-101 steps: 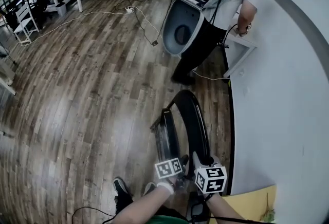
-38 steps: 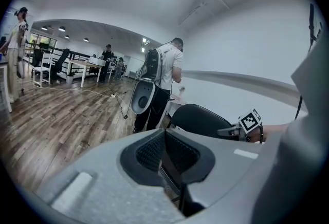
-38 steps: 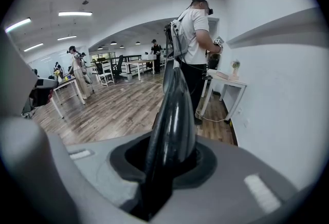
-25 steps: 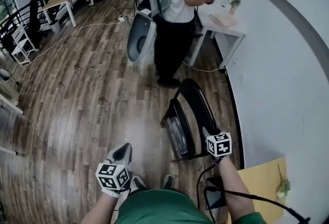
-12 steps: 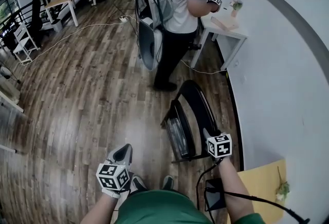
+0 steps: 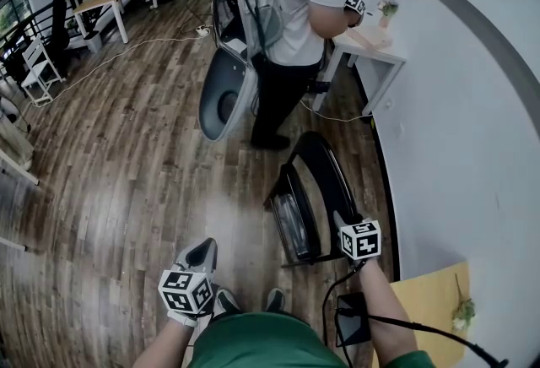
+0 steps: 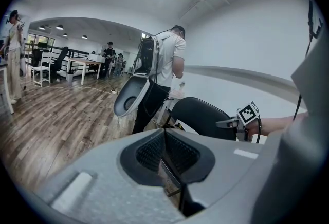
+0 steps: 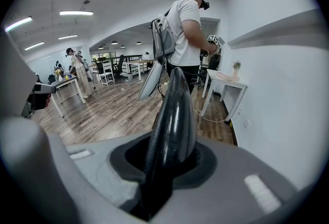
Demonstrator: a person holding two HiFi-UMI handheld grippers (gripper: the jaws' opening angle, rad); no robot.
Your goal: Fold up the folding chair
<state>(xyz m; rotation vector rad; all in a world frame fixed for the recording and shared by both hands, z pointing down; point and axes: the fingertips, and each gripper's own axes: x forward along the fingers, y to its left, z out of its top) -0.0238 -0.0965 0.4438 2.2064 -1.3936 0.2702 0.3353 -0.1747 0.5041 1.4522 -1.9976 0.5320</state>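
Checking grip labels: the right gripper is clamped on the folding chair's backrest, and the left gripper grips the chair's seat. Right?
Not quite. The right gripper is clamped on the folding chair's backrest, but the left gripper grips nothing: the left gripper view shows its jaws shut and empty, apart from the chair.

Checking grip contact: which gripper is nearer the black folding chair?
Right. The right gripper clamps the black folding chair by its backrest edge; the left gripper hangs shut, apart, to its left.
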